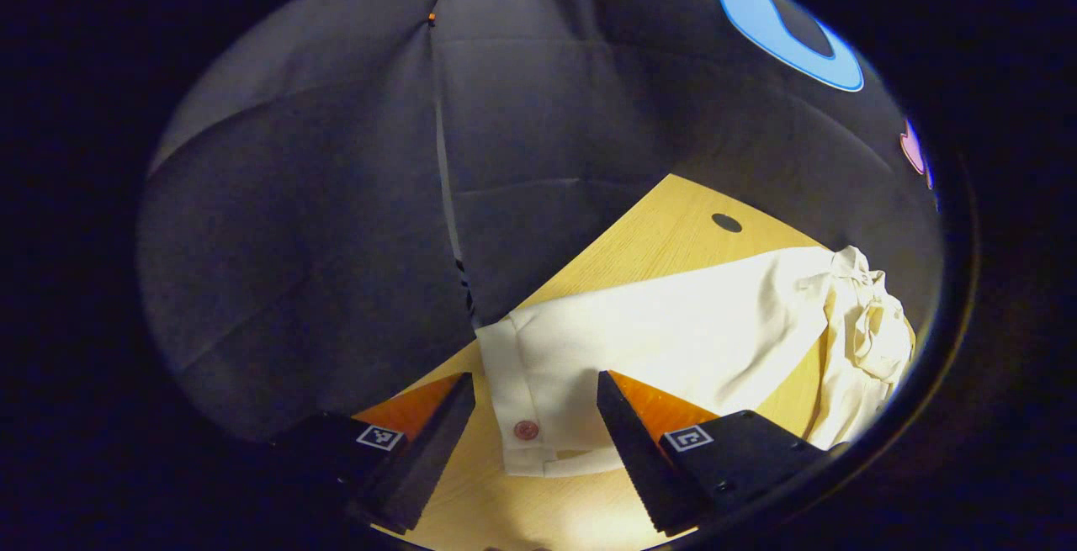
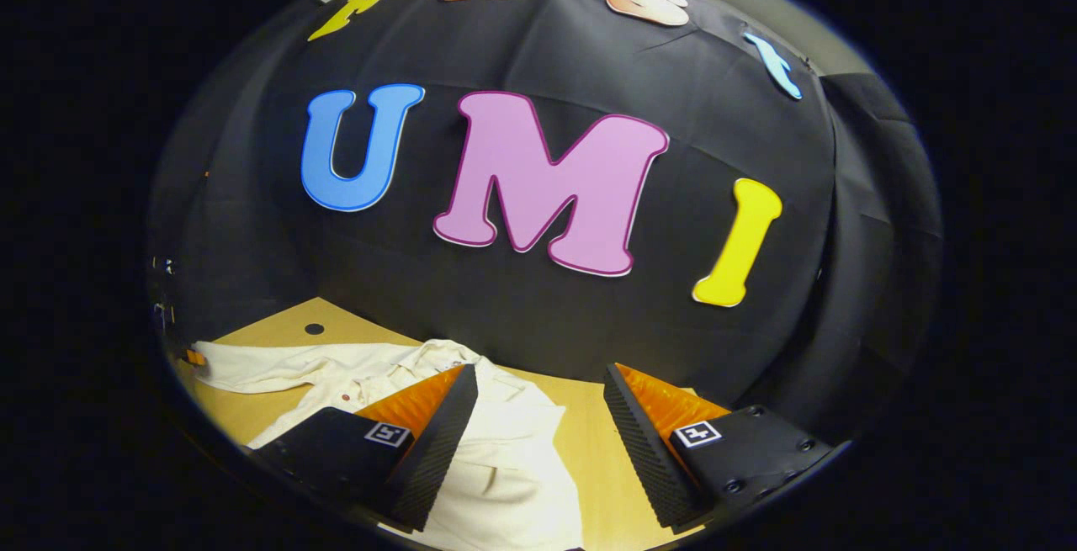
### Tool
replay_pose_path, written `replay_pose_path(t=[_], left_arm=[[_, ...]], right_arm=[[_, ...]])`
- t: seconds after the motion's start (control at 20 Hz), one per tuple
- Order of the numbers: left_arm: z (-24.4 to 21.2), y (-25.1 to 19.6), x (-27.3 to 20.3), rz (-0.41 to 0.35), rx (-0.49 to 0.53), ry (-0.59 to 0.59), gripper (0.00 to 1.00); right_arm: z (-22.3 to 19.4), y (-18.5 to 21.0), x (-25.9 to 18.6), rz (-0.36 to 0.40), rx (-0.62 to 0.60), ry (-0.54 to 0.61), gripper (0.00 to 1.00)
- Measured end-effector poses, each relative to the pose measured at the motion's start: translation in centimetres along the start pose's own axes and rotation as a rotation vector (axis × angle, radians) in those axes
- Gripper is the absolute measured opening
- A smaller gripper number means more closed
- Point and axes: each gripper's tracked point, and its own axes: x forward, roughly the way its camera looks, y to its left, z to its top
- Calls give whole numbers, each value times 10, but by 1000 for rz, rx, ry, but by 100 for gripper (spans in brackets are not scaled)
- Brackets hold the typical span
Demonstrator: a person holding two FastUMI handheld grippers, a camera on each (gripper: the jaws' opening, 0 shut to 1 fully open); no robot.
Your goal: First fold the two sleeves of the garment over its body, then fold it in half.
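My left gripper (image 1: 536, 442) hangs just above the counter (image 1: 673, 235) with its jaws spread wide, pinching nothing. Between them lies the cuff (image 1: 530, 400) of one sleeve (image 1: 673, 332) of the cream garment (image 1: 858, 341). A small reddish button (image 1: 526, 430) sits on the cuff, closer to my left-hand finger. The sleeve runs flat across the wood from the cuff toward the bunched collar and body of the garment, which lie crumpled near the far side of the counter, close to the black cloth wall. A dark round hole (image 1: 726, 222) in the counter shows beyond the sleeve, near the back edge.

My right gripper (image 2: 540, 442) also has its jaws spread apart, holding nothing. In the right gripper view the garment (image 2: 505, 458) lies on the counter (image 2: 597, 450) under and beyond my left-hand finger, its body reaching toward me between the fingers, while the right-hand finger is over bare wood. One sleeve (image 2: 252, 366) stretches away toward the counter's left edge, below the same dark hole (image 2: 314, 329).
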Motion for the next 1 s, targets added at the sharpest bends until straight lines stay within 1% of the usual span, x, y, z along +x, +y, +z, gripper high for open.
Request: replay_pose_path(t=[0.1, 0.25, 0.35, 0.4, 0.45, 0.55, 0.6, 0.65, 0.7, 0.75, 0.8, 0.95, 1.0], left_arm=[[-6, 0, 5, 0, -4, 38, 96], [-14, 0, 12, 13, 51, 73, 98], [-12, -5, 13, -18, 97, 75, 93], [-10, -10, 13, -38, 112, 78, 78], [-10, -11, 13, -50, 123, 77, 67], [-8, -15, 16, -54, 130, 89, 33], [-6, -15, 15, -57, 149, 98, 24], [-4, -15, 14, -62, 167, 105, 22], [-2, -19, 14, -72, 174, 115, 16], [6, -22, 8, -81, 180, 102, 14], [17, -28, 1, -88, 188, 75, 9], [45, -69, -18, -141, 227, 6, 7], [58, -87, -28, -168, 237, -23, 11]], right_arm=[[2, -16, -18, -31, -7, -8, 97], [-10, -31, -41, -68, -3, 4, 97], [-22, -42, -50, -89, 8, 29, 97], [-27, -46, -54, -98, 15, 39, 97], [-32, -51, -58, -110, 23, 49, 97], [-42, -58, -63, -127, 39, 63, 97], [-46, -61, -66, -132, 44, 69, 97], [-49, -65, -67, -137, 47, 74, 97], [-51, -69, -68, -145, 49, 77, 97], [-53, -73, -67, -151, 52, 79, 97], [-55, -76, -67, -156, 55, 80, 97], [-59, -90, -67, -176, 67, 89, 97], [-60, -93, -66, -179, 74, 92, 97]])
